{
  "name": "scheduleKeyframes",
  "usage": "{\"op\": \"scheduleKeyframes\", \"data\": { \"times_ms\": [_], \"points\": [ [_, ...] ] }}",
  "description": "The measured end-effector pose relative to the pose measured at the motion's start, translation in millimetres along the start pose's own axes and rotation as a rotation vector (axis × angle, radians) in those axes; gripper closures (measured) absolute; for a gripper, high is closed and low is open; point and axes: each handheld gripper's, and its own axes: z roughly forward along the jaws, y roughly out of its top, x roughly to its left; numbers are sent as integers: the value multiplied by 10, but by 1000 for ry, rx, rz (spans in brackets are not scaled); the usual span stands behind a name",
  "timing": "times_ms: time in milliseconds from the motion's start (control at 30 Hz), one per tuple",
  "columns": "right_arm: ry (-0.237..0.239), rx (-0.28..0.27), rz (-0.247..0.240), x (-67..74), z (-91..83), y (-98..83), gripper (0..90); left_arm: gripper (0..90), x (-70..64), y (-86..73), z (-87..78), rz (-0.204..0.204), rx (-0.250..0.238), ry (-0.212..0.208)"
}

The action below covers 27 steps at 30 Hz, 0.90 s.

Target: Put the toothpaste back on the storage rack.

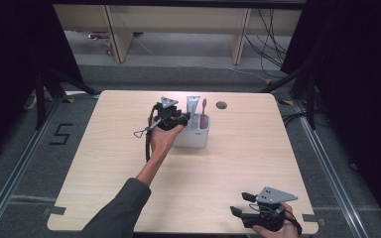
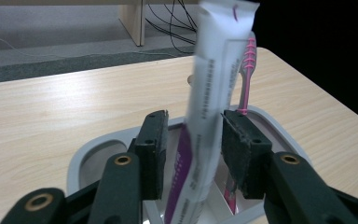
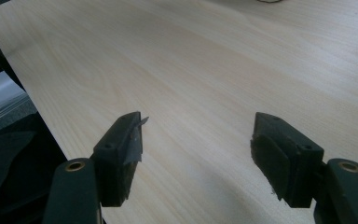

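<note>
One white toothpaste tube (image 2: 214, 93) with purple print stands upright, blurred.

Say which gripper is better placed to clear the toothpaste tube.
Left. The left gripper already straddles the toothpaste tube in the holder; the right gripper sits at the table's near edge.

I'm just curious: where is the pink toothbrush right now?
The pink toothbrush stands upright in the white holder at the table's far middle, just right of the toothpaste tube.

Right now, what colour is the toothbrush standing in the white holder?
The toothbrush is pink; the left gripper view shows it best.
</note>
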Motion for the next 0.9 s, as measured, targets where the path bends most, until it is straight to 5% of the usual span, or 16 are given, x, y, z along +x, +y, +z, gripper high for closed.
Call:
{"op": "scheduleKeyframes", "data": {
  "times_ms": [533,700,900],
  "points": [
    [-11,-4,-6,-7,-2,0,343,507,-15,26,-244,5,62,-43],
    [-7,-5,5,-1,0,-2,342,461,-22,14,-320,50,99,-54],
    [-13,-4,-4,-11,-1,0,343,418,-28,17,-417,51,93,-66]
  ]
}}
